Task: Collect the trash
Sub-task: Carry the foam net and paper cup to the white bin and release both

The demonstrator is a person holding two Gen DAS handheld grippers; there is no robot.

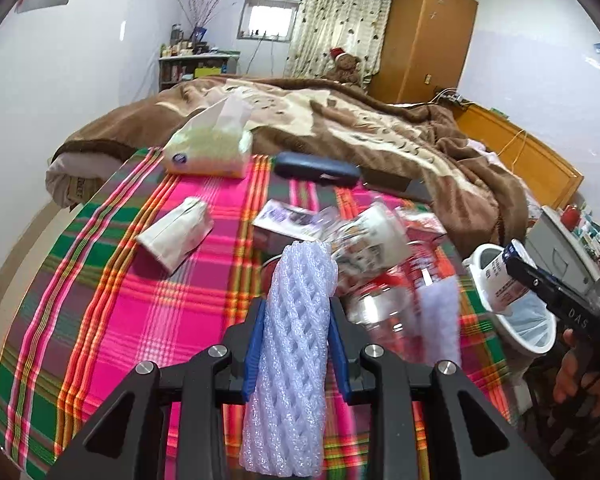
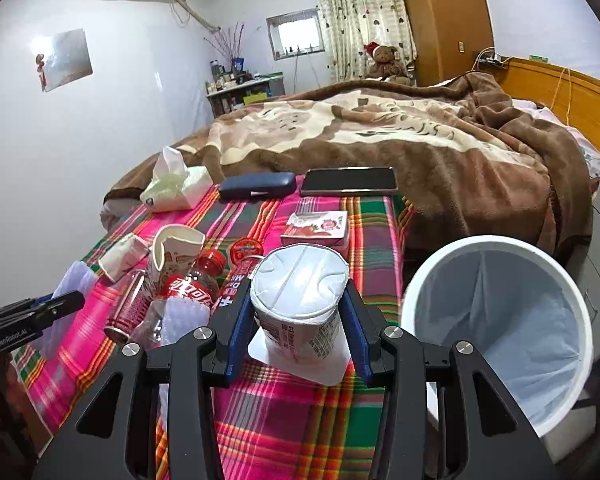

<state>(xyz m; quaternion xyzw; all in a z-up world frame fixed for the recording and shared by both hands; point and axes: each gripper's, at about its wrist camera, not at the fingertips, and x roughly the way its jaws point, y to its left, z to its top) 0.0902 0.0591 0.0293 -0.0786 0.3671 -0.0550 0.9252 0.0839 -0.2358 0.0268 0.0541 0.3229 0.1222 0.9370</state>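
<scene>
The left gripper clamps a white foam net sleeve above the plaid cloth. Far right, the right gripper holds a cup over the white bin. 1 tissue pack lies far left.

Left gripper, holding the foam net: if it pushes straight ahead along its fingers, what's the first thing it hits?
Probably the crumpled paper cup in the trash pile just past the tip of the foam net that the left gripper clamps. The clear bottle lies slightly to the right. Depth is hard to judge and that area is blurred.
</scene>
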